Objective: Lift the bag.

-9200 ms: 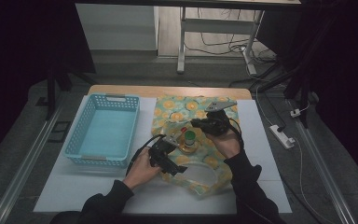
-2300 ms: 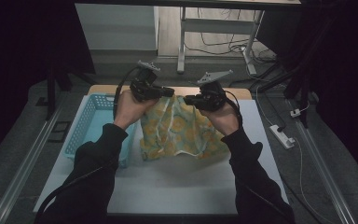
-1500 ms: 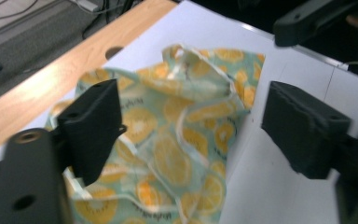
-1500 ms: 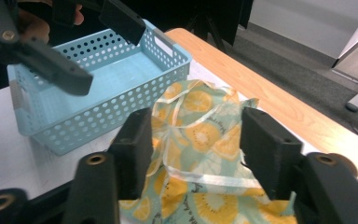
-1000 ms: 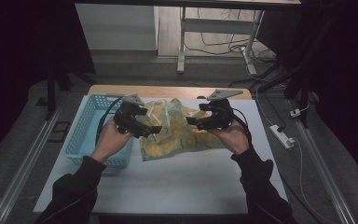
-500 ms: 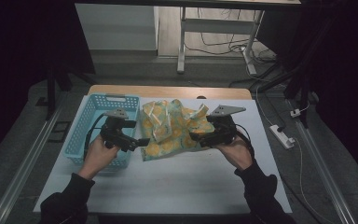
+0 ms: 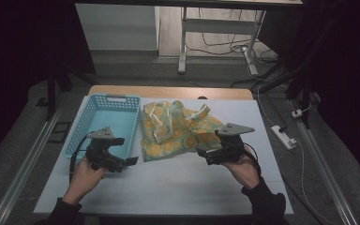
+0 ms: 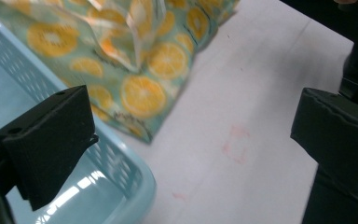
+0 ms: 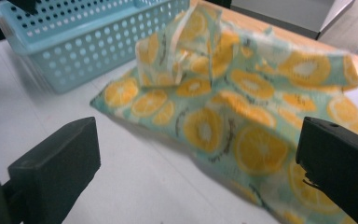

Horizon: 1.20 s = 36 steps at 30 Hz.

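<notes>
Right gripper: fingers spread wide, having just been opening, nothing between them. They sit just off the near right edge of the orange-print cloth bag, not touching it. Left gripper: fingers also wide apart and empty, held over the near right corner of the blue basket, pointing toward the bag's near left corner.

Bag lies crumpled and flattened on the white counter, mid-width, its left edge just beside the basket wall. Its handles flop over its top; the print is orange slices on pale green. Basket is perforated, light blue, empty as far as visible.

Nothing stands between either gripper and the bag. Faint reddish marks on the counter surface in the left gripper view.

Surroundings: wooden strip along the counter's far edge; grey floor beyond with a white table frame, loose cables and a power strip to the right. Room is dark at both sides.

Bag contents cannot be made out. The right gripper view is blurred.
</notes>
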Motion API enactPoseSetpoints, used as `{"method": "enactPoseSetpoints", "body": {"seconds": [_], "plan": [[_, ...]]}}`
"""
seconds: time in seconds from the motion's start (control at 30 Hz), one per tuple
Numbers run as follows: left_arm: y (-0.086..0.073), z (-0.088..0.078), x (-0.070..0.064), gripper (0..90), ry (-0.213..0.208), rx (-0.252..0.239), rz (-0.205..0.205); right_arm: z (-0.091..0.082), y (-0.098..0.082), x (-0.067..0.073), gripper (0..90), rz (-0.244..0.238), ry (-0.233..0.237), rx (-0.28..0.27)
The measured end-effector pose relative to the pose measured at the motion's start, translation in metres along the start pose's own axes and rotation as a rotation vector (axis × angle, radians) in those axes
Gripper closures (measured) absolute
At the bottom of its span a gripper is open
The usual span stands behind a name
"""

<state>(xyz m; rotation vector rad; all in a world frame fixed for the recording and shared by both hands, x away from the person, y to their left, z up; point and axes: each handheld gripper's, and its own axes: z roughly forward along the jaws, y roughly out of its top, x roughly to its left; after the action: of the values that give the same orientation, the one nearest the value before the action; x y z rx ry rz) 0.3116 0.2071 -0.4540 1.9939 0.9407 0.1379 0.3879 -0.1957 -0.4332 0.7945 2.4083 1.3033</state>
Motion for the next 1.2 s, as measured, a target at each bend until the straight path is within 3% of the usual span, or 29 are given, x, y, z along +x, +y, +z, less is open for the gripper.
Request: {"method": "enactPoseSetpoints", "body": {"seconds": [0.53,0.83,1.2], "plan": [[-0.063,-0.027,-0.016,0.0,0.109,-0.036,-0.063,-0.028,-0.048,0.007,0.0,0.024,-0.018,0.024],[-0.094,-0.043,-0.015,0.0,0.172,-0.046,-0.111,-0.050,-0.076,0.007,0.0,0.057,-0.055,0.037],[-0.128,-0.050,-0.006,0.0,0.235,-0.007,-0.177,-0.067,-0.112,0.002,0.0,0.097,-0.134,0.100]]}}
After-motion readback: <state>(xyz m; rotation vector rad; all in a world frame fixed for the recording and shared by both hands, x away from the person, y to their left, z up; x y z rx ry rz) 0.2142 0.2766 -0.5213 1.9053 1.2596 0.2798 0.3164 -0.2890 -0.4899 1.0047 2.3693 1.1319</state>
